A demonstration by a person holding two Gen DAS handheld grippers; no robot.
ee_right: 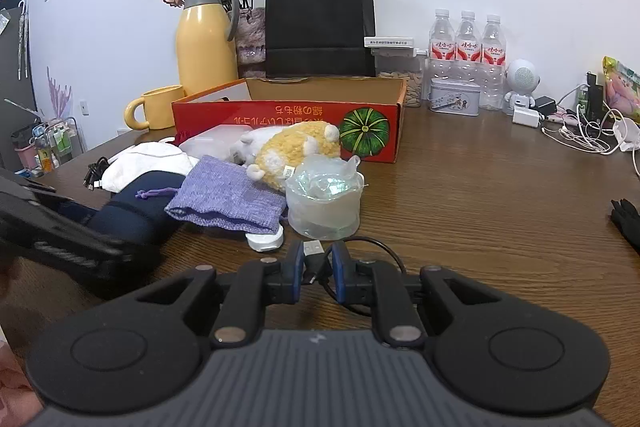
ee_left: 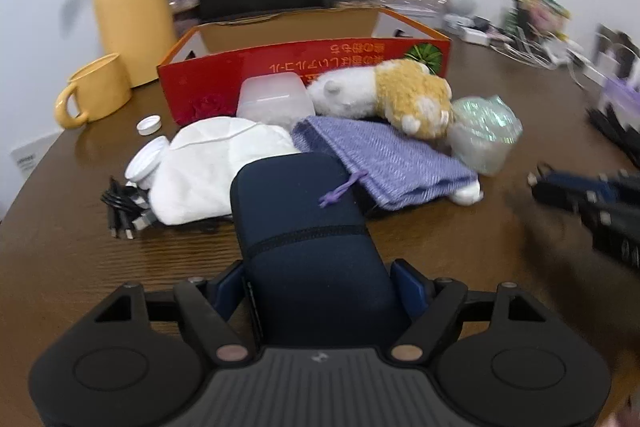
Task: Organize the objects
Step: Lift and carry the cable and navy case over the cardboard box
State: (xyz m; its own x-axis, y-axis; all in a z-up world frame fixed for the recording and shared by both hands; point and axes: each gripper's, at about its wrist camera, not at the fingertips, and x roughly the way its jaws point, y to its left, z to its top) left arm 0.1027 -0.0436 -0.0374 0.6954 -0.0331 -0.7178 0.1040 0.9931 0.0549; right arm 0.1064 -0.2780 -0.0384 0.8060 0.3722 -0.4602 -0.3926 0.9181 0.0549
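I judge we've barely begun — the box (ee_right: 288,95) looks empty, the pile sits before it, my left hand-held gripper (ee_left: 316,287) clamps the case (ee_left: 304,227), right hand-held gripper (ee_right: 316,267) pinches a cable (ee_right: 314,259).

So on the surface (ee_right: 480,207) the open box (ee_right: 288,131) sits at the back, jug (ee_right: 206,43) and mug (ee_right: 154,107) to its left, paper bag (ee_right: 320,23) behind. Plush toy (ee_right: 296,147) leans on the box front, with the pouch (ee_right: 228,195) lying before it and the zip case (ee_left: 304,227) nearest.
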